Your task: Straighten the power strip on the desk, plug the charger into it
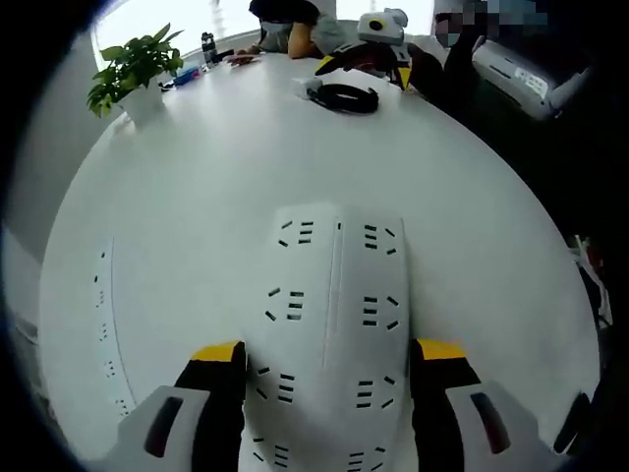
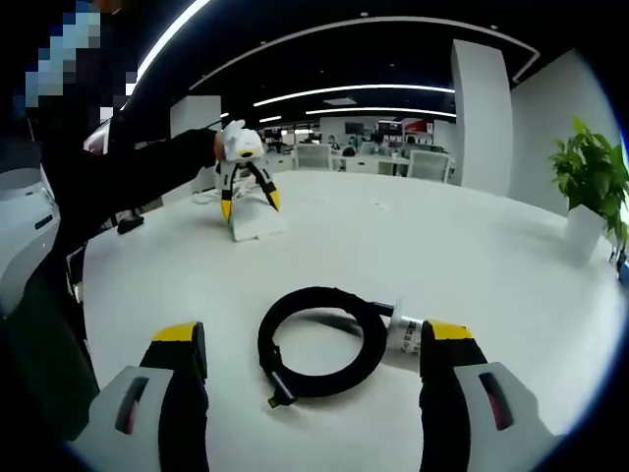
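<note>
The white power strip [image 1: 334, 265] lies on the white desk [image 1: 216, 167], running away from me between my left gripper's [image 1: 329, 351] yellow-tipped jaws. The jaws press on its two long sides. In the right gripper view that left gripper [image 2: 246, 192] stands over the strip [image 2: 260, 224] at the far side, held by a person's dark sleeve. The white charger [image 2: 403, 334] lies with its black cable coiled [image 2: 319, 339] between the wide-apart jaws of my right gripper [image 2: 314, 334], which touch nothing. The coil [image 1: 344, 96] and the right gripper [image 1: 378, 29] also appear far across the desk.
A potted plant [image 1: 138, 69] [image 2: 590, 187] stands near the desk's edge. A second long white socket strip [image 1: 103, 315] lies along the left rim. People sit at the far end [image 1: 285, 29] beside a dark bottle [image 1: 207, 44]. A grey-white machine [image 1: 516, 74] stands off the desk.
</note>
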Demonstrator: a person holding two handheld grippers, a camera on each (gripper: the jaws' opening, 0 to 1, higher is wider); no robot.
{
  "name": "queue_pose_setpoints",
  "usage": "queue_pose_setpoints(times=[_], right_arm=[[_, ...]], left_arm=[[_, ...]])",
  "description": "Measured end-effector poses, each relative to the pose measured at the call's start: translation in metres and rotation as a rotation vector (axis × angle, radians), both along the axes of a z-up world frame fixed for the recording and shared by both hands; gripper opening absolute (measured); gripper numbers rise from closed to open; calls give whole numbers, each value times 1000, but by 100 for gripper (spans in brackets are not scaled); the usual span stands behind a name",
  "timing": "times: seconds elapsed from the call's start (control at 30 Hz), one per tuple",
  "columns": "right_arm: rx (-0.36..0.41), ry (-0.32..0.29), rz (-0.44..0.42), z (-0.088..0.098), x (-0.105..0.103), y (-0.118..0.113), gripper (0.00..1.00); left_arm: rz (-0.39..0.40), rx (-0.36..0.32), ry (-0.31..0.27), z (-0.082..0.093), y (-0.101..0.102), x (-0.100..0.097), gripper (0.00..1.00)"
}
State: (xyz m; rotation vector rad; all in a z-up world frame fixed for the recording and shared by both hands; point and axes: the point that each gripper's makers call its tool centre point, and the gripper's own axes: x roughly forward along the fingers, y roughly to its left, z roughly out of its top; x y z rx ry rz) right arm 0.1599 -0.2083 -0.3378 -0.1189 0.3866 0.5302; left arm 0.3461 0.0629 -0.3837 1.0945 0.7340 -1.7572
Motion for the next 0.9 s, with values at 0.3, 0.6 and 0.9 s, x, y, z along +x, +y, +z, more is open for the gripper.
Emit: queue_pose_setpoints(times=[0.3,0.6,0.9], right_arm=[[2,-4,3,1,0,1,90],[4,-3,3,1,-1,2,90],[0,-6,4,1,-3,4,89]], left_arm=[[-35,-23,11,-5,0,-2,70],[-46,-44,20,-4,-1,-2,69],[-34,-64,37,-4,0,2,68]])
